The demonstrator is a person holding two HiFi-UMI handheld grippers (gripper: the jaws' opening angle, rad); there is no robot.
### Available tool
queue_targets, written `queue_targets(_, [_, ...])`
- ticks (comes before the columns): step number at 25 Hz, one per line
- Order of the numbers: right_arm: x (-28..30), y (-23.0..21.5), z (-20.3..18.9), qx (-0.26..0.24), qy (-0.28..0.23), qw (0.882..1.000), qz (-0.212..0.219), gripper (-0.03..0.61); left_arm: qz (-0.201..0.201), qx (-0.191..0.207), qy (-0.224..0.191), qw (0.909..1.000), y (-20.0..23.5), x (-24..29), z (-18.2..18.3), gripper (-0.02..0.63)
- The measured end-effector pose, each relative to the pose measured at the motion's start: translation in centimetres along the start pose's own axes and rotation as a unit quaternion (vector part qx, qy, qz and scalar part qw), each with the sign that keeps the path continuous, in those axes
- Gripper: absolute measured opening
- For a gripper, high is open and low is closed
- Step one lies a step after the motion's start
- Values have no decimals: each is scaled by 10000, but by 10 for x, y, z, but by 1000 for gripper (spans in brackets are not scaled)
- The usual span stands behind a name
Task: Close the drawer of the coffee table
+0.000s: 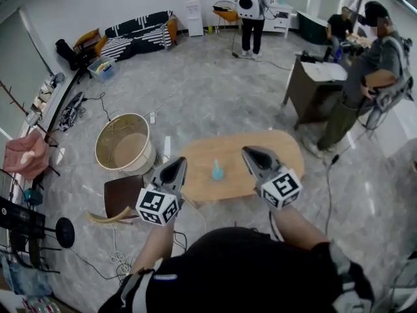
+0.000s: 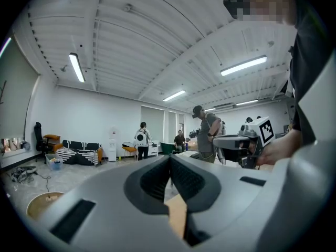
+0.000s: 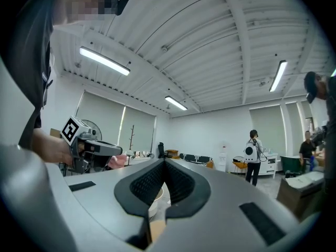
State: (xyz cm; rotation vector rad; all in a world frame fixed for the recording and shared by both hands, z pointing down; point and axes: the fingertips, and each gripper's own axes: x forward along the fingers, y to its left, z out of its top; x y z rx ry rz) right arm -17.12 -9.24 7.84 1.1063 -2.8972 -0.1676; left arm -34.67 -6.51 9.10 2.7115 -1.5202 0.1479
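We hold both grippers roughly level in front of us, at the near side of the coffee table (image 1: 280, 150), whose oval wooden top stands in the middle of the floor. The left gripper (image 1: 178, 165) has its jaws fully together, with nothing between the pads. In the head view its tip overlaps the table's near left edge. The right gripper (image 1: 249, 152) is likewise fully closed and empty, with its tip over the near edge right of centre. A small teal object (image 1: 217, 170), narrow at the top, stands on the tabletop between the two grippers and touches neither. We cannot make out the drawer in any view. A round tan basket (image 1: 124, 143) stands on the floor just left of the table, with a brown stool (image 1: 122, 194) beside it.
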Motion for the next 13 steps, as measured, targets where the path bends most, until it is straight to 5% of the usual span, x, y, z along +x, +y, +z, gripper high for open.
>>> queue_targets(13, [-3,-6,2,72,4,9999,-103,9,10,-90,52,9999,-1,2,-4,6])
